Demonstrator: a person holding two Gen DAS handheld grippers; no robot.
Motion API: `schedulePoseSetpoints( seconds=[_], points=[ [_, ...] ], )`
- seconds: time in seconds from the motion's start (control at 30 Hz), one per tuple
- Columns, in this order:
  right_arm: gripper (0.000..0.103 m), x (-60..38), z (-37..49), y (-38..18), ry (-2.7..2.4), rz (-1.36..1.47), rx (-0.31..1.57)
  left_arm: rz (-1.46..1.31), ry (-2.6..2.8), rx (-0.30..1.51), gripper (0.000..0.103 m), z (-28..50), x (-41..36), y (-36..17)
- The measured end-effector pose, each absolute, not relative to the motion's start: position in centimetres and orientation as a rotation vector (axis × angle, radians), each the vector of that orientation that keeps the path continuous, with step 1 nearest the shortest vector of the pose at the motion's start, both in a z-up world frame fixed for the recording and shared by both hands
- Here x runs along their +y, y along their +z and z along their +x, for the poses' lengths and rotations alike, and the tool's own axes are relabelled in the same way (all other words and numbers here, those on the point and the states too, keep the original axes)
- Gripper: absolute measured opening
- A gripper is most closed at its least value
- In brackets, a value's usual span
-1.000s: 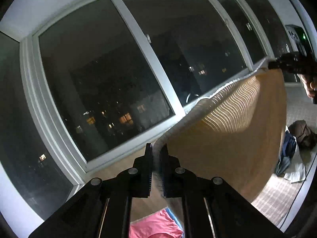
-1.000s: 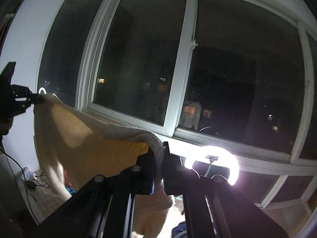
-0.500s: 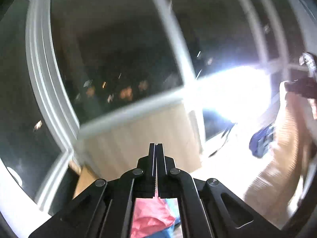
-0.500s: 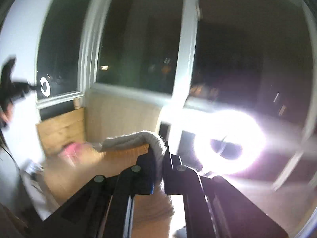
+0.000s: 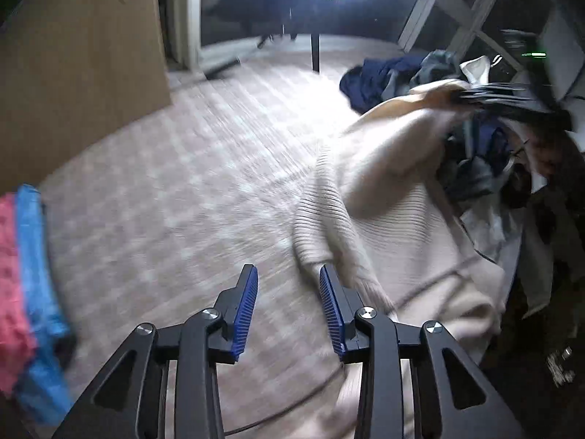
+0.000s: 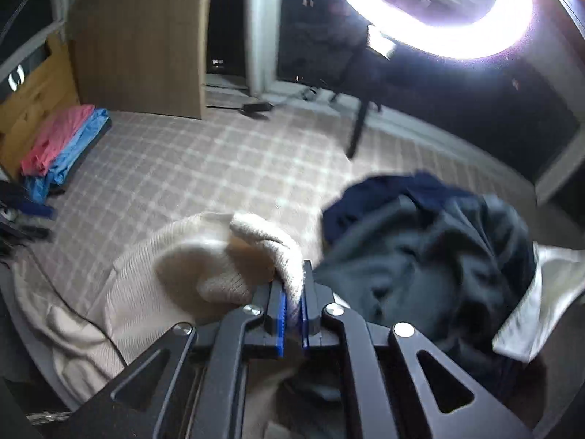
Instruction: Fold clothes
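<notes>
The left gripper (image 5: 287,274) points down at the checked carpet (image 5: 190,168); its jaws have just been opening and stand apart with nothing between the blue pads (image 5: 245,311), only carpet showing in the gap. The cream ribbed sweater (image 5: 384,197) lies crumpled on the carpet just to the right of this gripper, a rolled sleeve edge touching or nearly touching the outside of the right-hand finger; contact cannot be confirmed through the blur. The right gripper (image 6: 294,292) is clamped on a thick fold of the sweater (image 6: 175,278), the knit bunched up between its closed pads and trailing off to the left and down across the carpet (image 6: 219,161). In the left wrist view the right gripper (image 5: 512,100) appears as a blurred dark shape at the far end of the sweater. A heap of dark clothes (image 6: 420,248), navy and grey with a white piece at its edge, sits directly beside the right gripper, to its right. A pink garment (image 6: 55,139) and a blue garment (image 6: 73,153) lie stacked well apart at the far left, against a wooden panel (image 6: 139,47). A lit ring lamp (image 6: 438,18) stands on a dark pole (image 6: 356,128) behind the heap, in front of the windows
</notes>
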State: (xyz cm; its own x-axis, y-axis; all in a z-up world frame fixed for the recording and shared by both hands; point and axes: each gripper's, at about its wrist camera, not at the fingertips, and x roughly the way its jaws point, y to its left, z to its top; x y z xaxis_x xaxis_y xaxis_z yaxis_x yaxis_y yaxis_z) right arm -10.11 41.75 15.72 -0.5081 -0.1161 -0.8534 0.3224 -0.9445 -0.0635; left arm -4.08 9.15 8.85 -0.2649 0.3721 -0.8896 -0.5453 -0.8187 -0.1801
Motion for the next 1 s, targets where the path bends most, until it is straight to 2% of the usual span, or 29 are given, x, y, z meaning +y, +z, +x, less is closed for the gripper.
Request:
schedulePoseSetpoints(
  seconds=[0.1,0.37,0.4,0.43,0.53,0.63,0.73,0.83,1.0],
  points=[
    [0.006,43.4,-9.2,16.3,-2.51,1.404,0.309,-1.476,2.065,0.245,0.04,-5.7,12.0,6.0],
    [0.006,43.7,-8.6,16.0,-2.483,1.365,0.295,-1.552,2.01,0.303,0.039,-6.5,15.7,1.8],
    [0.006,43.7,-8.7,16.0,-2.48,1.359,0.295,-1.549,2.015,0.305,0.031,-6.4,15.8,1.6],
    [0.006,43.6,-8.7,16.0,-2.479,1.352,0.296,-1.539,2.023,0.3,0.009,-6.3,15.8,1.6],
    [0.006,43.5,-8.6,16.2,-2.481,1.344,0.292,-1.52,2.051,0.276,0.006,-5.8,15.5,2.3],
    [0.006,43.5,-8.0,16.9,-2.485,1.32,0.269,-1.455,2.103,0.251,0.005,-4.5,14.3,5.3],
    [0.006,43.8,-6.5,18.8,-2.505,1.268,0.211,-1.354,2.223,0.217,0.005,-2.7,10.7,10.8],
    [0.006,44.2,-4.0,22.2,-2.538,1.163,0.118,-1.181,2.382,0.186,0.005,0.1,4.9,18.5],
    [0.006,42.9,1.6,30.9,-2.586,0.825,0.016,-0.857,2.639,0.178,0.005,6.1,-3.0,32.2]
  ],
)
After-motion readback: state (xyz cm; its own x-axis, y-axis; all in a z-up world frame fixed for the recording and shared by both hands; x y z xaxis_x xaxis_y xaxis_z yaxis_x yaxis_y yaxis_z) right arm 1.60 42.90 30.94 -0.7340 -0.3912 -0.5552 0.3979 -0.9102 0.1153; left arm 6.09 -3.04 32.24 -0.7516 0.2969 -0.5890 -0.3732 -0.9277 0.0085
